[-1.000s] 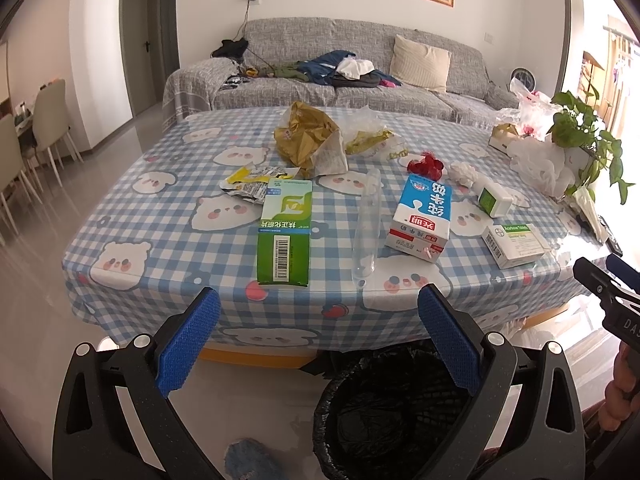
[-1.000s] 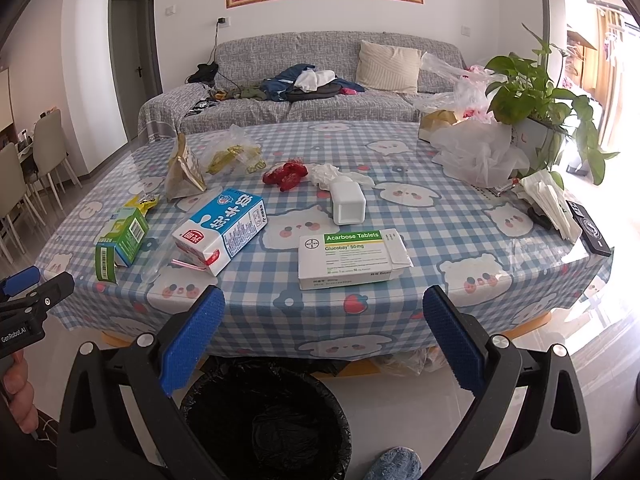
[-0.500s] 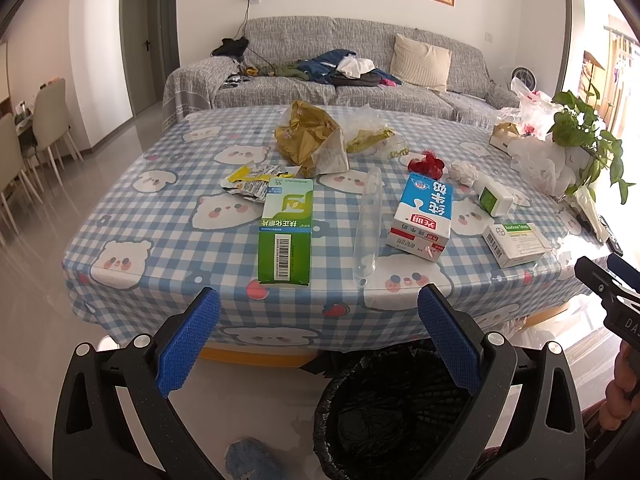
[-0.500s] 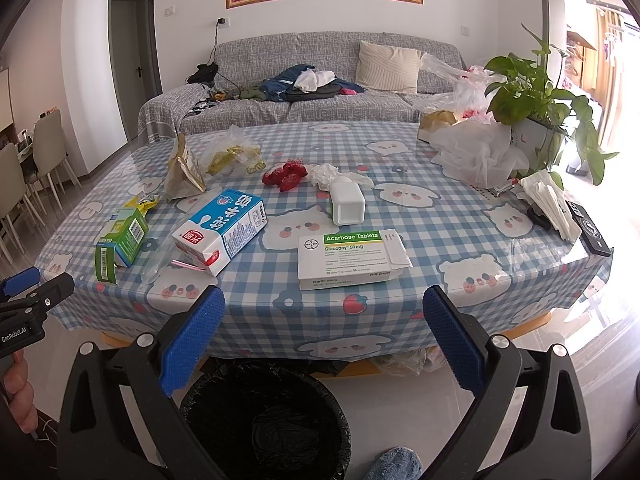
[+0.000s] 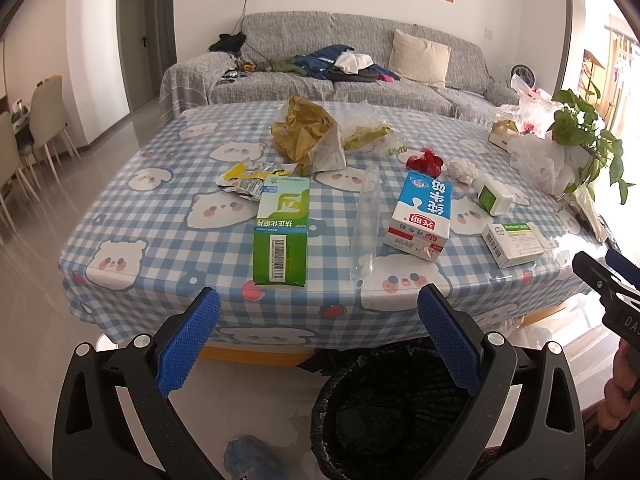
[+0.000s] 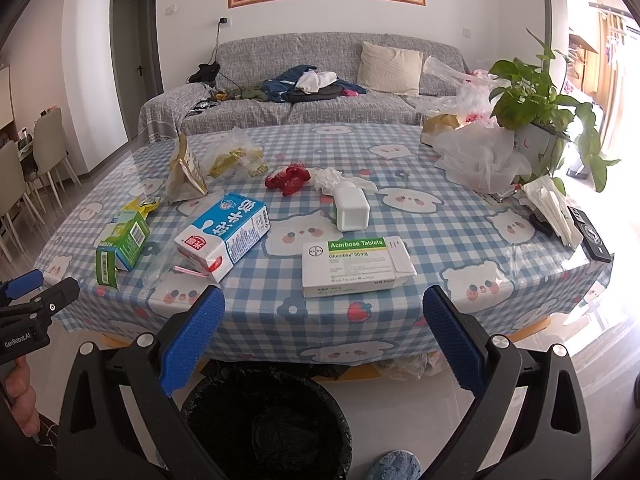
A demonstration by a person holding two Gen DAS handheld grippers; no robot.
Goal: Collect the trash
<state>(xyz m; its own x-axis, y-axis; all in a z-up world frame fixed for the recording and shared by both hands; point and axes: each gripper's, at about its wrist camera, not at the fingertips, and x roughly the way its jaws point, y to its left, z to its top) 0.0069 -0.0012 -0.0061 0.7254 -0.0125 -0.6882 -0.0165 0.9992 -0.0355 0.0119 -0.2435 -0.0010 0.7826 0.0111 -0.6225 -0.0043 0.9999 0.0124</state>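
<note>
Litter lies on the checked tablecloth (image 5: 172, 216): a green carton (image 5: 282, 236) (image 6: 122, 246), a clear plastic tube (image 5: 365, 224), a blue milk carton (image 5: 420, 216) (image 6: 224, 236), a white tablet box (image 6: 354, 266) (image 5: 514, 242), a small white box (image 6: 351, 210), a red wrapper (image 6: 289, 178), a brown paper bag (image 5: 306, 136) and yellow wrappers (image 5: 248, 184). A black-lined bin (image 5: 384, 412) (image 6: 266, 424) stands on the floor below the near edge. My left gripper (image 5: 318, 338) and right gripper (image 6: 324, 334) hover open and empty in front of the table, above the bin.
A potted plant (image 6: 536, 96), white plastic bags (image 6: 480, 156), tissues and a black remote (image 6: 592, 234) fill the table's right end. A grey sofa (image 6: 320, 108) with clothes stands behind. Dining chairs (image 5: 44, 120) are at the left. A blue slipper (image 6: 394, 466) shows by the bin.
</note>
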